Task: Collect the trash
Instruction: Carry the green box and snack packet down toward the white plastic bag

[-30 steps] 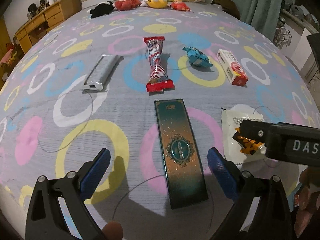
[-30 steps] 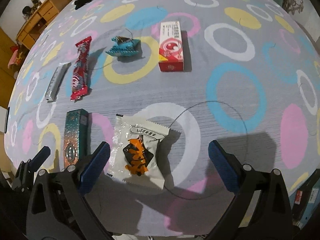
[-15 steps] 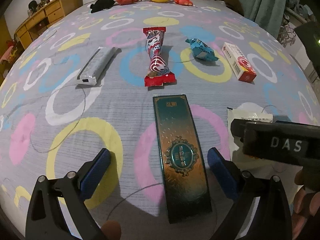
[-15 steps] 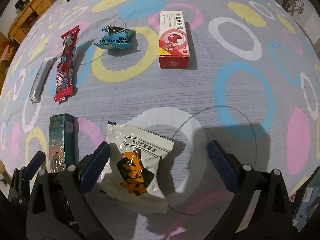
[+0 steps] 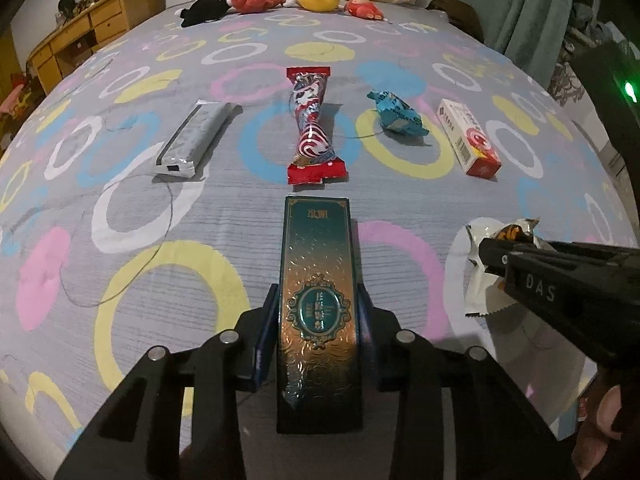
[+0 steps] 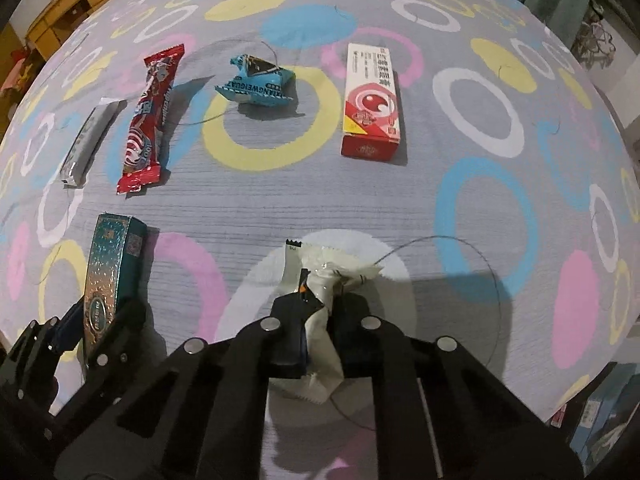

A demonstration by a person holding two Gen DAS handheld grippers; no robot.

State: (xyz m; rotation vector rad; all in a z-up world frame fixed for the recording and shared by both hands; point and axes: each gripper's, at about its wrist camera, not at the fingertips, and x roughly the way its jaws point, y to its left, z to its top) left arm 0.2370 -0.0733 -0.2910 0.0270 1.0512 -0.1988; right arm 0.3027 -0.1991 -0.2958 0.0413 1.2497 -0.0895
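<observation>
1. now the left tongs (image 5: 318,344), just closed, clamp the green box (image 5: 318,300) across its near half; lift it level.
2. right tongs (image 6: 320,334), just closed, pinch the crumpled white wrapper (image 6: 320,280) on the bed (image 6: 500,200); raise gently.

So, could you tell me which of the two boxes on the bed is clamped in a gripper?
The long dark-green box, clamped by the left gripper. The red-and-white box lies untouched in the far row.

Gripped teal box (image 5: 318,312), crumpled wrapper (image 6: 324,292)
</observation>
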